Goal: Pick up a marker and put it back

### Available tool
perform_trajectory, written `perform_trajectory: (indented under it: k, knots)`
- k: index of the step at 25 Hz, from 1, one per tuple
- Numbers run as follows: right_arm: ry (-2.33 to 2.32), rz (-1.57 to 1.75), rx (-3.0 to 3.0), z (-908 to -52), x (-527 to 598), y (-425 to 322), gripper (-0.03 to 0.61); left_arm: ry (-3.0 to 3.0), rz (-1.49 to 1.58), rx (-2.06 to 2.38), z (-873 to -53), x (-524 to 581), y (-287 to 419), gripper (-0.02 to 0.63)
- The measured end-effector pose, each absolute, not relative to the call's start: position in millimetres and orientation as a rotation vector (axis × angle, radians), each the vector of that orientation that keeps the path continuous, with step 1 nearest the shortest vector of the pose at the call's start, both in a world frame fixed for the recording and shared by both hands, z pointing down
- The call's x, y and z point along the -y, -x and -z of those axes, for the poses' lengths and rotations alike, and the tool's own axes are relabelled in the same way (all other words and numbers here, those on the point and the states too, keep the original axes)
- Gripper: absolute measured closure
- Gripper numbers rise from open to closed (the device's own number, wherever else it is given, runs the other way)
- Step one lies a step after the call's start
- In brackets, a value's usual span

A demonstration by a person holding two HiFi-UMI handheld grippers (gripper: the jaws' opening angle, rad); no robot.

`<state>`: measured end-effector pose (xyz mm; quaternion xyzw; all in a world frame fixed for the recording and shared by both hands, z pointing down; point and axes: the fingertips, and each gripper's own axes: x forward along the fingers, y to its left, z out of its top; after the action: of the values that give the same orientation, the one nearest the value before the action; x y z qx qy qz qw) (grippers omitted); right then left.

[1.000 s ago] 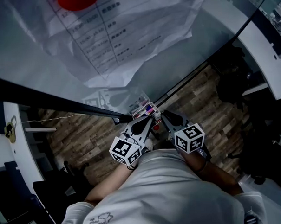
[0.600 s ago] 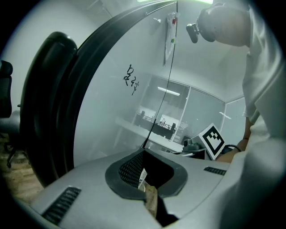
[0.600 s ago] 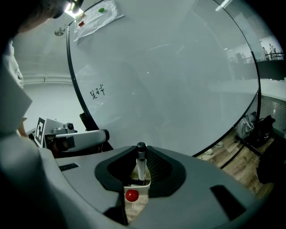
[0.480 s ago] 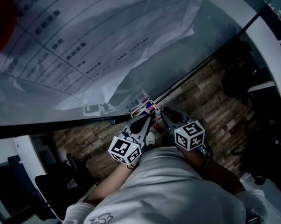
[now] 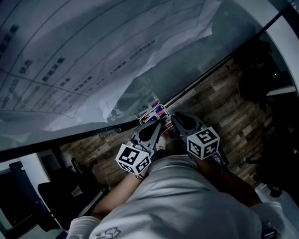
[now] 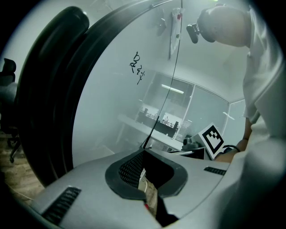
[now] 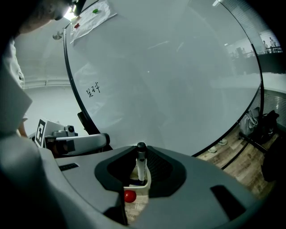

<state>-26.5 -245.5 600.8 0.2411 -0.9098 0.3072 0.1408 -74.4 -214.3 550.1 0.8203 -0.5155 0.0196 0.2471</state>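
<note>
A white marker with a black cap [image 7: 141, 165] stands upright between the jaws of my right gripper [image 7: 142, 166], which is shut on it. Its lower end sits in a white holder [image 7: 137, 185], and a small red round thing [image 7: 129, 196] lies beside it. From above, both grippers point at the marker tray [image 5: 152, 111] on the whiteboard's lower edge. The right gripper [image 5: 173, 119] is just right of the tray and the left gripper [image 5: 159, 126] is just below it. My left gripper [image 6: 145, 163] shows only a narrow slit between its jaws and grips nothing.
The large whiteboard [image 7: 170, 80] fills the space ahead, with printed papers [image 5: 87, 50] pinned to it. Wood-pattern floor [image 5: 223, 103] lies beneath. A dark chair [image 5: 59, 195] stands at the lower left, and dark bags and furniture [image 5: 267, 86] stand on the right. The person's white shirt [image 5: 173, 204] is below.
The head view has swung, so the papers now fill more of the picture and the red disc at the top is gone. Both grippers stay at the tray.
</note>
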Motion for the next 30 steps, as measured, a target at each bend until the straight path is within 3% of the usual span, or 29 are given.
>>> perform_trajectory:
  k: [14,30]
  knots:
    - [-0.703,-0.875,2.646,-595.7,243.2,30.9,0.456,-2.253,-0.055,1.389,-548.3,212.1,75.4,0.607]
    - [-0.893,-0.804,2.651,-577.1,227.7,16.9,0.451,-2.381,-0.043,1.294,-527.9,198.1,73.1,0.607]
